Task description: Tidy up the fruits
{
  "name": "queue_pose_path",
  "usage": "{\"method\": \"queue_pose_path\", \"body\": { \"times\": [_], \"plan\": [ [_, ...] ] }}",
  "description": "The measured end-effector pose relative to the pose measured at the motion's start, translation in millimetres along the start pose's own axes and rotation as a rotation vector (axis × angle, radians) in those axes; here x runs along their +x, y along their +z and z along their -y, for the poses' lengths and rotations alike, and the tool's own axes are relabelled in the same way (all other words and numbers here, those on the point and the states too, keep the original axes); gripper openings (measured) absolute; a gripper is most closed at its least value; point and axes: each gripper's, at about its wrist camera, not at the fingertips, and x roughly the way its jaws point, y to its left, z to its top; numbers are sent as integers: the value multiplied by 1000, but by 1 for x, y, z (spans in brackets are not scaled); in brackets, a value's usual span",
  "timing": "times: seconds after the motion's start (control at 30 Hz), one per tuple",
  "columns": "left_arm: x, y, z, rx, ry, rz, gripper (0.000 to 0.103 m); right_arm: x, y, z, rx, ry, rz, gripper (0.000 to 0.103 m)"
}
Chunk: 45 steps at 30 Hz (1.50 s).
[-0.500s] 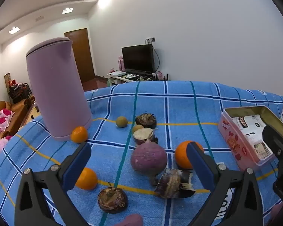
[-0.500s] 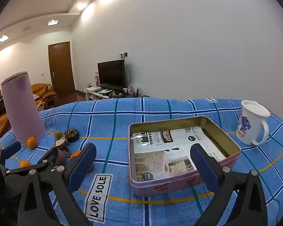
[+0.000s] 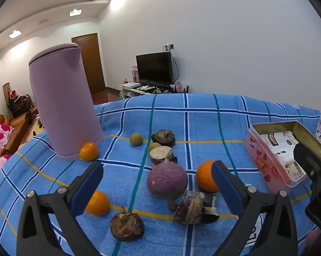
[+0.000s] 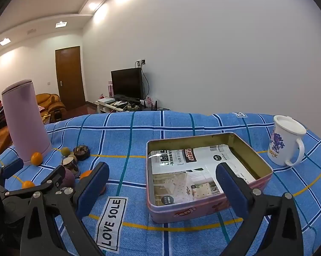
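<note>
Nothing moved — turnip [image 3: 167, 178] root nearward

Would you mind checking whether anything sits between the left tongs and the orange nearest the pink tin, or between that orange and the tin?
Nothing visible does. The open left tongs hover above the round orange, whose near right side their right finger hides. Only bare blue checked cloth separates it from the rectangular pink metal tin.

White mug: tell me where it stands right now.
In the right wrist view the white mug stands upright on the blue cloth at far right, just beyond the pink tin's right corner, apart from it.
</note>
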Motion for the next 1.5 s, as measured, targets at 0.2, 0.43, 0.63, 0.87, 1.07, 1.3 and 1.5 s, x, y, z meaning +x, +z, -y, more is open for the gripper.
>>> {"method": "queue_pose_path", "body": {
  "times": [0.2,0.43,0.63,0.87,1.07,1.3,1.5],
  "plan": [
    [-4,0,-1,-13,-1,-9,103,1,0,-1,-2,-2,0,101],
    [4,1,-3,-16,-5,-14,103,1,1,0,-5,-3,-4,101],
    [4,1,-3,-18,-5,-15,103,2,1,2,-1,-3,-4,101],
    [4,0,-4,-19,-9,-14,103,1,1,1,-6,-7,-1,101],
    [4,0,-3,-15,-10,-11,103,3,1,1,-8,-9,-4,101],
    [2,-1,-1,-9,-13,-7,103,3,1,1,-7,-9,-8,101],
    [2,-1,-1,-10,-13,-8,103,3,0,1,-6,-11,-7,101]
  ]
}}
